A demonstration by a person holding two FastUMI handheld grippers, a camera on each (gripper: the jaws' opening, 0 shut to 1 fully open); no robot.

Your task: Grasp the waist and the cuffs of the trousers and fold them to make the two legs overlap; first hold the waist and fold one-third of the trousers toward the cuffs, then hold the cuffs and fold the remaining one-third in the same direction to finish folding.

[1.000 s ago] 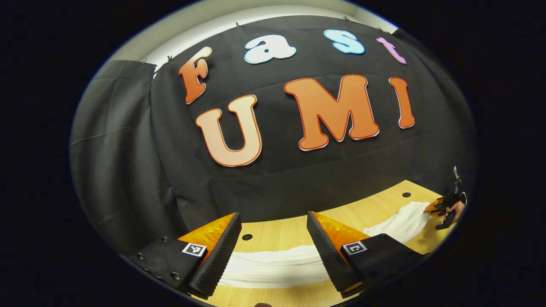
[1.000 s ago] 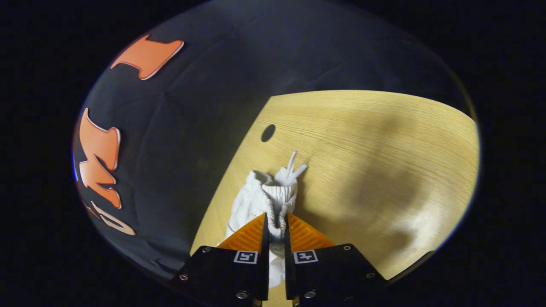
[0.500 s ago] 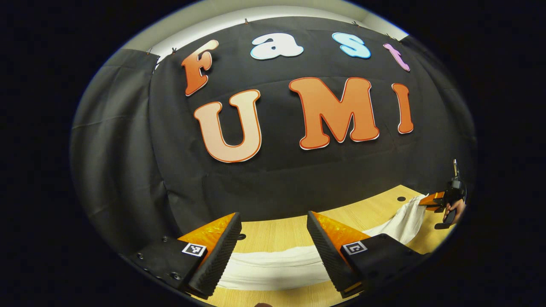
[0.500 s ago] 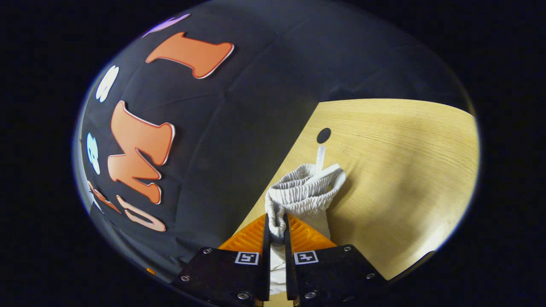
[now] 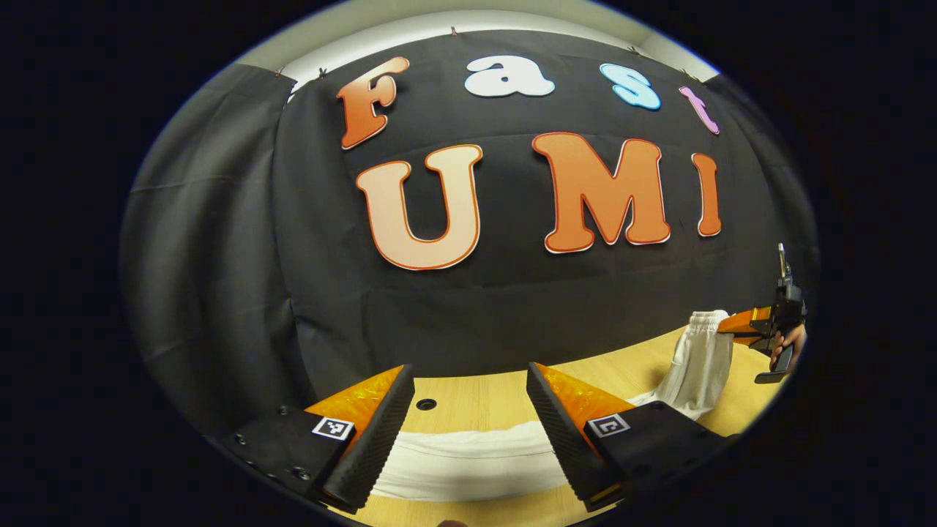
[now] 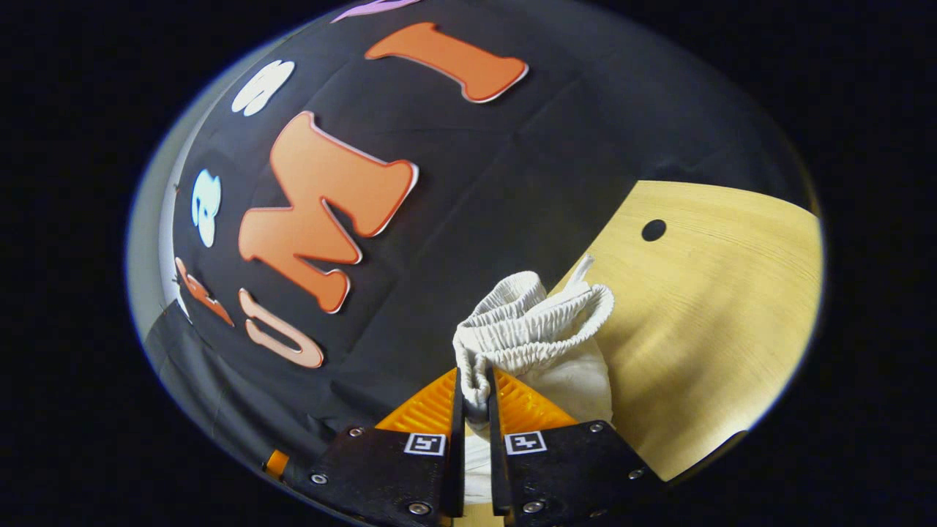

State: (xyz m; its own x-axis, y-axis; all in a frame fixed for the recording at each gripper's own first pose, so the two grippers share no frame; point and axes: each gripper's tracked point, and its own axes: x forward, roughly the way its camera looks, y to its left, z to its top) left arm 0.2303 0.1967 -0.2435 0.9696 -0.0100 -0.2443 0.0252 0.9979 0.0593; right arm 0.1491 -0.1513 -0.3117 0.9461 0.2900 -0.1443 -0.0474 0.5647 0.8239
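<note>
One end of the white trousers (image 5: 468, 461) has left the wooden table (image 6: 717, 322): a second ago the waist (image 6: 534, 322) lay bunched near the table's far edge, and now it hangs lifted, cloth draping down. The right gripper (image 6: 473, 395) pinches the waistband tight. The left gripper (image 5: 468, 432), fingers spread wide, hovers over the leg end near the table's front edge. The fold looks begun.

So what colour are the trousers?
White. The trousers show best in the right gripper view, where the right gripper pinches the gathered waist.
</note>
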